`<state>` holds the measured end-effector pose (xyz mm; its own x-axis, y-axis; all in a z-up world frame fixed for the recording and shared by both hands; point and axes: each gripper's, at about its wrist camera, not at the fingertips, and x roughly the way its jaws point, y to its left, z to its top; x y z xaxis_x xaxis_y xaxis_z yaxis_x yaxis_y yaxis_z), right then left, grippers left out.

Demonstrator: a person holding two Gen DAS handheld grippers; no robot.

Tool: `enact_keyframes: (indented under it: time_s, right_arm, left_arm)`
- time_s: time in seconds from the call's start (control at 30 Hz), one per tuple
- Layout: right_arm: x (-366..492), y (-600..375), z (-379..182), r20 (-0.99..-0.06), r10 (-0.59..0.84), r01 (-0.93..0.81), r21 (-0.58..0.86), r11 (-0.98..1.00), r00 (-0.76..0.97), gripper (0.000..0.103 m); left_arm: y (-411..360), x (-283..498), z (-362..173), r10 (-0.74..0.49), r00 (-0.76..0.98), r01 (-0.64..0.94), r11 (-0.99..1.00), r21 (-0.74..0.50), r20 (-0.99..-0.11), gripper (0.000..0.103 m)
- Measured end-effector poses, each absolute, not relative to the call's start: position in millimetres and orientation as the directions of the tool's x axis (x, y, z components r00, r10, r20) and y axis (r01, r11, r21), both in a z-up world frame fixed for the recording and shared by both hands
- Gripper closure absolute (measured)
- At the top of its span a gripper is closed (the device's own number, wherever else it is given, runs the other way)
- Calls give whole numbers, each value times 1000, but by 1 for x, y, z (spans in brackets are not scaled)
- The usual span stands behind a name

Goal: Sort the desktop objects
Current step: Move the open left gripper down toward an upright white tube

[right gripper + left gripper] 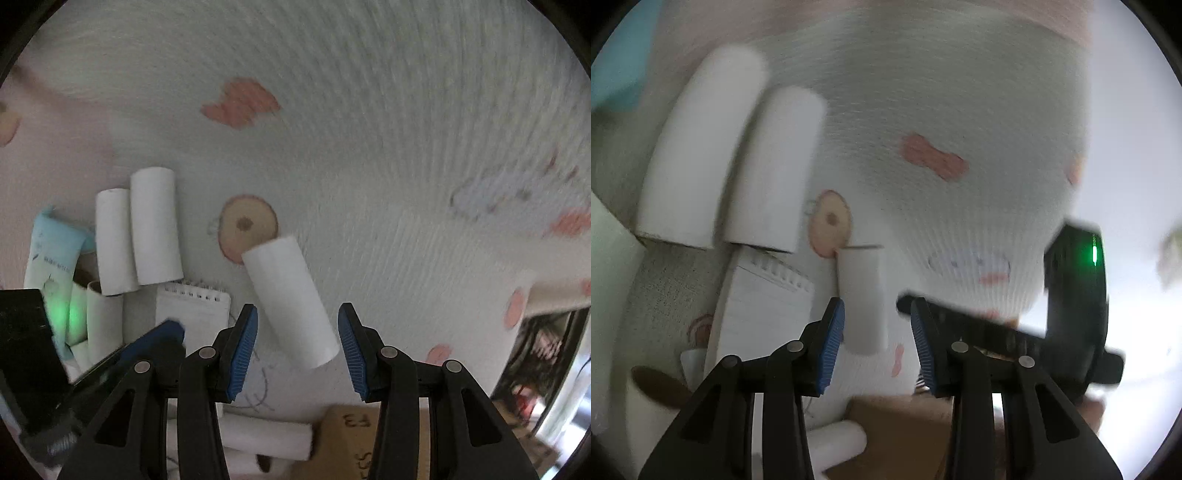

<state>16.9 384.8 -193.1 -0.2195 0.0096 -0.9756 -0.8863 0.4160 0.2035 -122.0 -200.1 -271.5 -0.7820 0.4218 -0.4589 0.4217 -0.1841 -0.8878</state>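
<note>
Both claws spread wide, nothing gripped. Right claw [298, 341] has a white paper roll [291, 301] lying tilted on the bench [369, 129] between its blue pads [243, 349]; near end of the roll sits closer to the right-hand pad, far end overlaps a tan donut print [247, 225] on the cloth. Can't tell whether either pad touches it. Up and left of that claw: two more white rolls [138, 236] side by side, touching, and a spiral notepad [192, 312] just below them. Further left, a light blue tissue pack [51, 254] and some upright cardboard tubes [103, 321] (partly hidden by the other rig). Behind the claw, near the bottom edge, another white roll [266, 435] and a brown cardboard box [347, 443] with handwriting on it. Left claw [877, 339] sees the same tilted roll [862, 299] just ahead of its left pad [831, 343], still clear of the gap. The right rig's black body with a green LED [1095, 253] crosses in just beyond its right-hand finger. Pair of rolls [731, 155] and the notepad [764, 310] sit ahead-left. Heavy motion blur in both views.
</note>
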Motion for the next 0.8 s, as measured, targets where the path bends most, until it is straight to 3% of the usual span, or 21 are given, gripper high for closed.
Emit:
enact_keyframes:
  time_s: [0.17, 0.57, 0.8]
  right_arm:
    - [13, 390, -199, -973, -34, -898, 197, 394, -228, 61]
    - [-22, 411, -223, -977, -121, -959, 139, 248, -173, 61]
    - [-40, 414, -218, -973, -89, -966, 194, 173, -211, 61]
  left_arm:
    - [-211, -128, -285, 404, -796, 457, -87, -885, -451, 63]
    - [-199, -177, -280, 518, -613, 525, -297, -798, -596, 63]
    - [-181, -194, -290, 547, -580, 532, -308, -789, -604, 62]
